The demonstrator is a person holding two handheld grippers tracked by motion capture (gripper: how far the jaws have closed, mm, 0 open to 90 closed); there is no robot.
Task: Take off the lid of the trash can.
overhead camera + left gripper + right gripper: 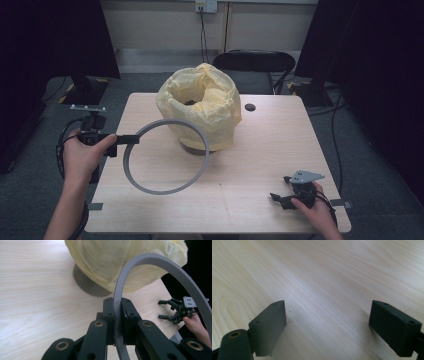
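Observation:
A grey ring (165, 156) hangs over the table's left half, and my left gripper (131, 139) is shut on its left rim. In the left gripper view the ring (160, 263) arches up from between the two pressed pads (109, 312). Behind the ring stands a dark round bin (196, 148) lined with a yellow bag (200, 102) that bulges over its rim; the ring's far edge overlaps the bag's lower front. My right gripper (279, 198) rests near the table's front right corner, open, with bare wood between its fingertips (272, 326).
The light wooden table (260, 150) has a small dark hole (250, 107) at the back right. A black chair (255, 62) stands behind the table. Dark stands and cables flank both sides on the floor.

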